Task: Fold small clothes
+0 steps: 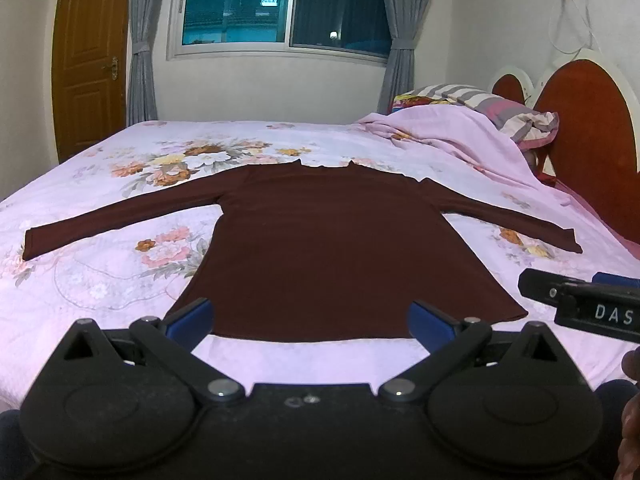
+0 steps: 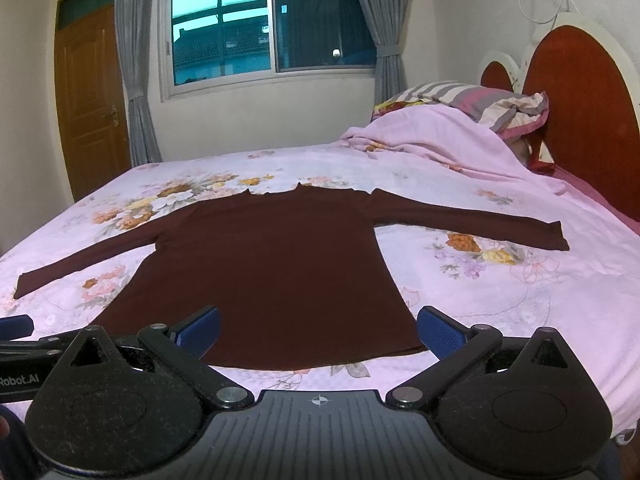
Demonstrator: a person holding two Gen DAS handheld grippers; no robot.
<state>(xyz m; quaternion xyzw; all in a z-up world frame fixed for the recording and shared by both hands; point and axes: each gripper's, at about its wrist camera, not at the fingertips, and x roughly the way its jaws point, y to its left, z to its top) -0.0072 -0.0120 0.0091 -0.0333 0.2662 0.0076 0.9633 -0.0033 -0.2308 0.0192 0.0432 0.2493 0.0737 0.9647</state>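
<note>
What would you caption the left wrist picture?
Open left gripper poised at the hem of a maroon long-sleeved top spread flat on a floral bed.

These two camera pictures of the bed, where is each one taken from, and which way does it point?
Left wrist view: sits on the left gripper, fingers apart, facing the dark red top on the bed; the right gripper shows at its right edge.
Right wrist view: sits on the right gripper, fingers apart, facing the same top from further right; the left gripper shows at its left edge.
Both share the top, window and headboard.
</note>
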